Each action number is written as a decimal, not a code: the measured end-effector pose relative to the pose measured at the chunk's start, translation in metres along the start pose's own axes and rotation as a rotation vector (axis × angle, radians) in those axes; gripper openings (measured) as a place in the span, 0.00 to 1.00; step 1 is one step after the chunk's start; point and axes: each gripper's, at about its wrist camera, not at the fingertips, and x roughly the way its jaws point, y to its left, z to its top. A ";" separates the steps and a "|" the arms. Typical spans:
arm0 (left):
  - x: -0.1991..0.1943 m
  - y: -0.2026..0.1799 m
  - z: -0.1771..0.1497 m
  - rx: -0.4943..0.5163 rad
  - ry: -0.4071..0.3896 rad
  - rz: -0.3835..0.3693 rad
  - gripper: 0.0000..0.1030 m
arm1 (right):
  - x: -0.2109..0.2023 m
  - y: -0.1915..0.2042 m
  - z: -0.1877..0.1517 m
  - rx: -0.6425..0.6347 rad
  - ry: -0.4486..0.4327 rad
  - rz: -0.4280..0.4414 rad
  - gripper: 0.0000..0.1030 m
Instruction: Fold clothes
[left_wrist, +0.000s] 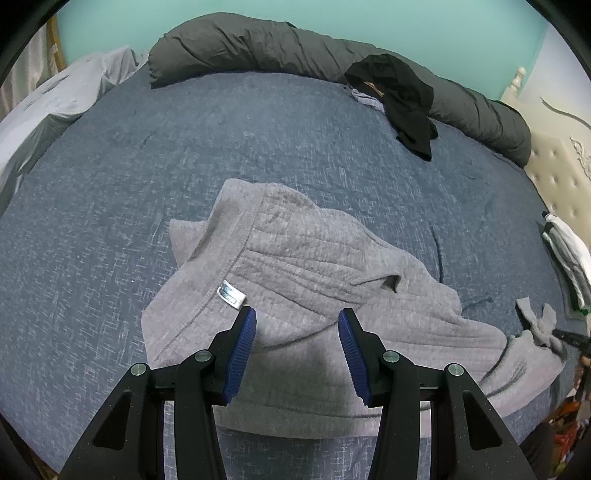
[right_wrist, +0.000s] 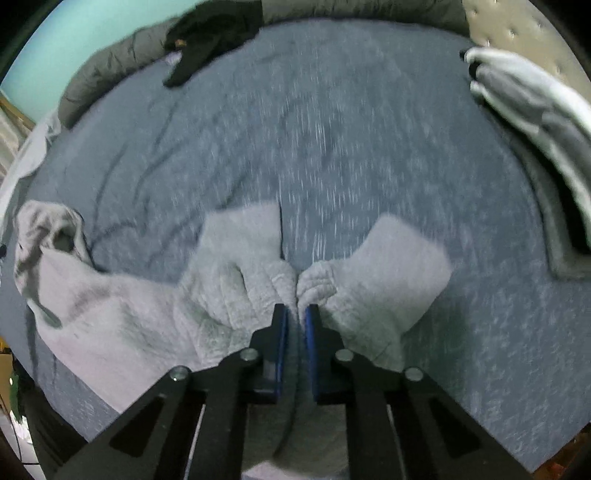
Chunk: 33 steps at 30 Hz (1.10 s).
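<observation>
Grey fleece pants lie crumpled on the blue bed cover, waistband and white label toward the left. My left gripper is open and empty, just above the pants near the waistband. My right gripper is shut on the leg cuffs of the grey pants, which bunch and fan out to both sides of the blue pads. The right gripper's tip also shows in the left wrist view, holding the cuff end. The right wrist view is motion-blurred.
A dark grey rolled duvet lines the far edge of the bed. A black garment lies on it. Folded white and grey clothes sit at the right by the padded headboard. A pale sheet is bunched at the far left.
</observation>
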 end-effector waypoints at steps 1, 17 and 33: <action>0.000 0.000 0.000 -0.002 -0.001 0.000 0.49 | -0.004 0.001 0.006 0.000 -0.020 0.005 0.09; -0.006 0.014 0.001 -0.034 -0.024 0.020 0.49 | -0.093 0.056 0.150 -0.087 -0.445 0.144 0.07; 0.018 0.025 0.000 -0.022 0.019 0.060 0.49 | 0.045 -0.051 0.092 0.076 -0.228 0.108 0.10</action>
